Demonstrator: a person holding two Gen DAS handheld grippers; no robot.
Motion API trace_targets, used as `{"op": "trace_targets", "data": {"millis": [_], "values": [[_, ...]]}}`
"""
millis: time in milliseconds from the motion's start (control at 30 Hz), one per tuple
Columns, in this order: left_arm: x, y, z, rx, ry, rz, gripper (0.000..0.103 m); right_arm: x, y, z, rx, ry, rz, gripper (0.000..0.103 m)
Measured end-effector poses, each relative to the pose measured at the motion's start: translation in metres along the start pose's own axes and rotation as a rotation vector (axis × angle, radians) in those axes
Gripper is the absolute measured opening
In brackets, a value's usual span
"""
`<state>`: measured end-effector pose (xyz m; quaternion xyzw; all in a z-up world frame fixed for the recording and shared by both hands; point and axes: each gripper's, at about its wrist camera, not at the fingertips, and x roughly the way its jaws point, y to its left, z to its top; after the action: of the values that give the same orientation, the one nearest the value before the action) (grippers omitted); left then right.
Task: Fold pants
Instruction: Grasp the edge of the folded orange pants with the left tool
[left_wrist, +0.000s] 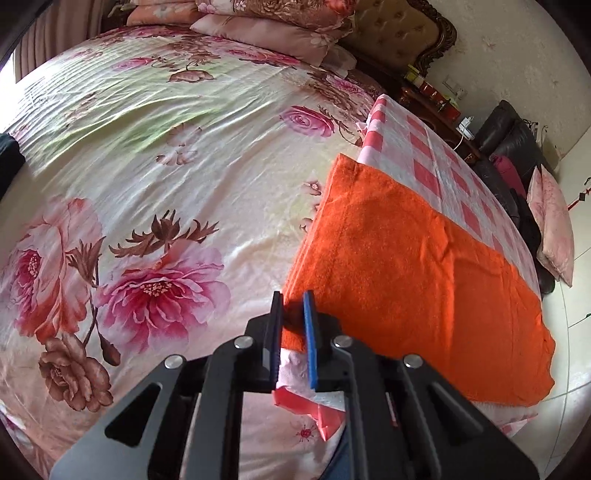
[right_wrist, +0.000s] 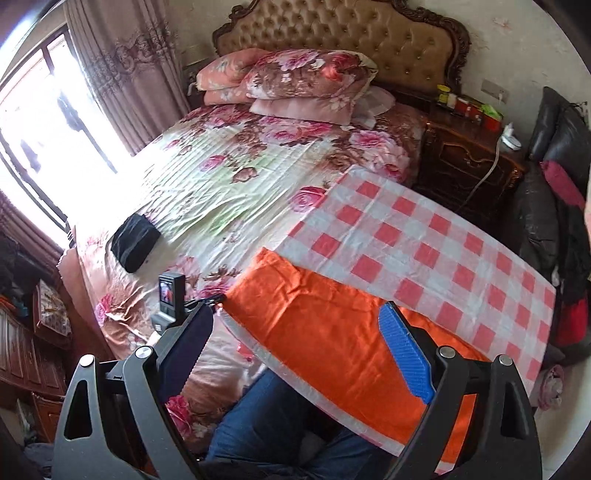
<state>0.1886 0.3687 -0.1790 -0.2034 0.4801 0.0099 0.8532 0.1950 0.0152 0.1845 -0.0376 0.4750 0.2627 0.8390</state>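
So the orange pants (left_wrist: 413, 266) were lying folded flat on a red-and-white checked cloth (right_wrist: 424, 236) spread over the floral bedspread (left_wrist: 155, 155). The left gripper (left_wrist: 293, 314) had its fingers pinched onto the near corner of the pants, while the right gripper (right_wrist: 295, 332) hung above the fabric with its fingers spread wide apart, touching nothing. A small black bundle (right_wrist: 135, 242) sat well apart, toward the window.

A: Support surface?
B: Bed with a glossy pink floral sheet (right_wrist: 207, 177).
A: Directly on it?
B: Red-and-white checked plastic cloth (right_wrist: 424, 240) along the right edge, small black fabric bundle (right_wrist: 135, 243) near the window side, stacked floral pillows (right_wrist: 295, 85) against the tufted headboard (right_wrist: 332, 33).
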Motion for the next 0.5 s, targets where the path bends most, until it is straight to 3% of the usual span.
{"op": "trace_targets", "data": {"millis": [67,167,233,267,300,333,367,400,500], "values": [[-0.002,0.003,0.000,-0.008,-0.009,0.001,0.008,0.033,-0.002,-0.009,-0.002,-0.025,0.010,0.088],[-0.003,0.009,-0.004,-0.035,-0.012,-0.018,0.008,0.110,-0.020,-0.027,-0.032,-0.013,-0.062,0.089],[-0.003,0.010,-0.005,-0.029,-0.015,-0.028,0.008,0.175,-0.046,-0.047,-0.050,-0.011,-0.181,0.085],[-0.004,0.011,-0.004,-0.031,-0.015,-0.037,0.009,0.215,-0.068,-0.059,-0.029,0.023,-0.290,0.081],[-0.006,0.013,-0.002,-0.030,-0.029,-0.035,0.015,0.240,-0.087,-0.069,0.019,0.063,-0.304,0.067],[-0.009,0.015,0.002,-0.029,-0.052,-0.023,0.035,0.259,-0.106,-0.078,0.068,0.089,-0.282,0.055],[-0.011,0.016,0.008,-0.032,-0.068,-0.030,0.044,0.273,-0.119,-0.085,0.110,0.104,-0.281,0.049],[-0.011,0.016,0.020,-0.034,-0.092,-0.060,0.048,0.281,-0.126,-0.090,0.131,0.109,-0.283,0.040],[0.012,0.004,0.059,-0.005,-0.092,-0.154,0.051,0.303,-0.134,-0.100,0.126,0.097,-0.303,0.035]]}}
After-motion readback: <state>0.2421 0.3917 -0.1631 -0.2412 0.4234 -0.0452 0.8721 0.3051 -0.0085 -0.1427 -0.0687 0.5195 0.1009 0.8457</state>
